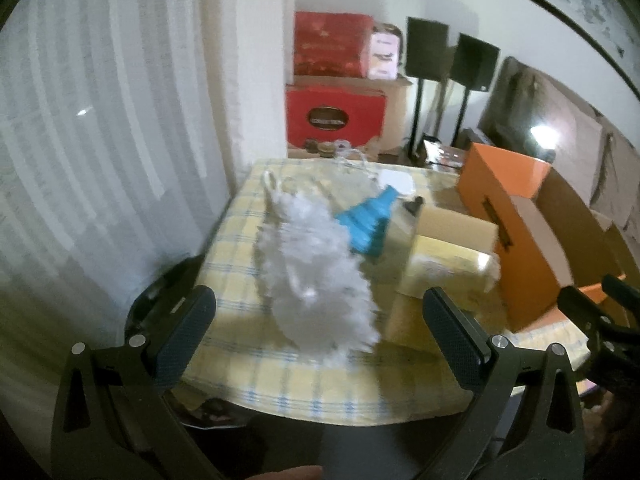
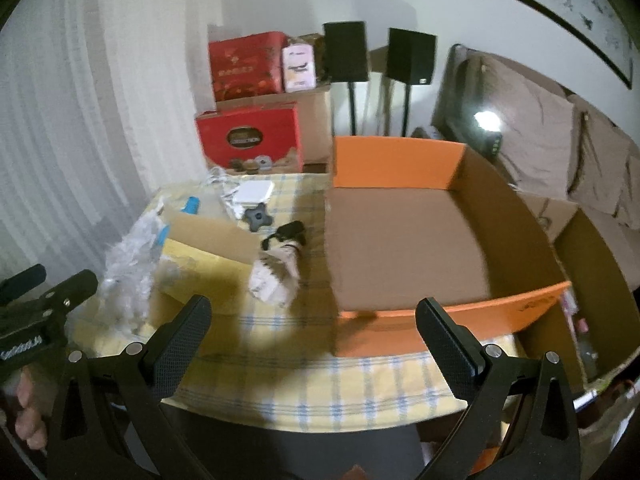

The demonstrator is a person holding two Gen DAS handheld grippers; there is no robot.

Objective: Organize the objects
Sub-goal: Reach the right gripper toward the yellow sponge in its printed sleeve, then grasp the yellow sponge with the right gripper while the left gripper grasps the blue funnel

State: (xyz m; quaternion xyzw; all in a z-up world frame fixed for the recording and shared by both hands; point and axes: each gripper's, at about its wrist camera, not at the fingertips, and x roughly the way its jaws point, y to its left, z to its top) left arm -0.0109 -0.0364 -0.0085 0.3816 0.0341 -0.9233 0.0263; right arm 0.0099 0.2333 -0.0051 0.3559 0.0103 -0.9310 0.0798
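I have both grippers over the near edge of the tabletop (image 1: 248, 344), fingers wide and empty: left gripper (image 1: 320, 336), right gripper (image 2: 314, 340). Ahead of the left lies a white fluffy duster (image 1: 316, 272), with a blue bottle (image 1: 366, 224) just behind. A small carton (image 2: 208, 240) sits between the duster and the open orange box (image 2: 400, 248) on the right.

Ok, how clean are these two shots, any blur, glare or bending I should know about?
Left wrist view: the white feather duster is smeared by motion blur, the curtain bows with fisheye distortion. Right wrist view: a bright glare spot sits behind the orange box, whose edges look soft; dark vignette at the corners of both.
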